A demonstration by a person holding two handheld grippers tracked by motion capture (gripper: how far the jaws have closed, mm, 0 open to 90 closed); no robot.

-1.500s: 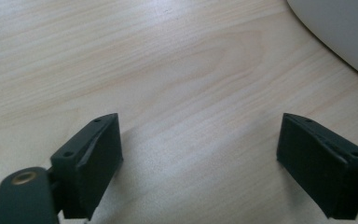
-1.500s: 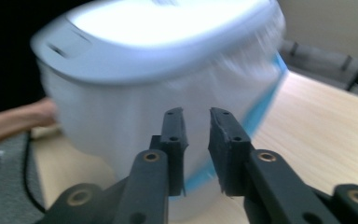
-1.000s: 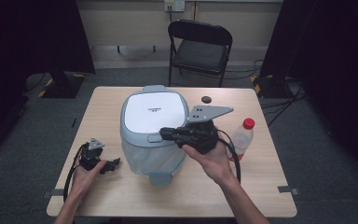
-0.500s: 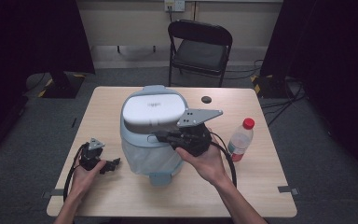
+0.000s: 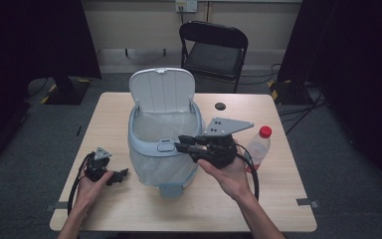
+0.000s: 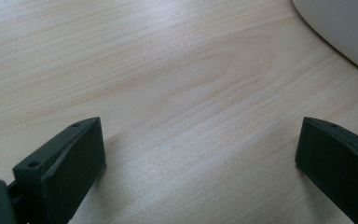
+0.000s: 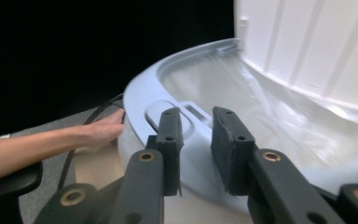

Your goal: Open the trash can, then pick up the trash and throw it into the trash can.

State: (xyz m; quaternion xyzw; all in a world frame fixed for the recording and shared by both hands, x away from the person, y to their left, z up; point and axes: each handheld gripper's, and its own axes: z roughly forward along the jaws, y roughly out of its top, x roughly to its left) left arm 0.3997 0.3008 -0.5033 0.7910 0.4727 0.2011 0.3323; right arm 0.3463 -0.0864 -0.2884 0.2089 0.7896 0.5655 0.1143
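Right claw (image 5: 181, 145) level, jaws just parted slightly, nothing between; left claw (image 5: 122, 174) low, jaws wide.

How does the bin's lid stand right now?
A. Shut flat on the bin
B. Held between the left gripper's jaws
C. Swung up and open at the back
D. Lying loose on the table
C: the lid stands upright behind the rim of the bin, with the liner showing inside.

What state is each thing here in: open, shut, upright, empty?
Pale blue plastic bin: upright, plastic liner inside.
White bin lid: up, open.
Clear plastic bottle with red cap: upright, capped.
Black folding chair: unfolded, empty.
Left claw: open, empty.
Right claw: jaws just opening, nothing gripped.
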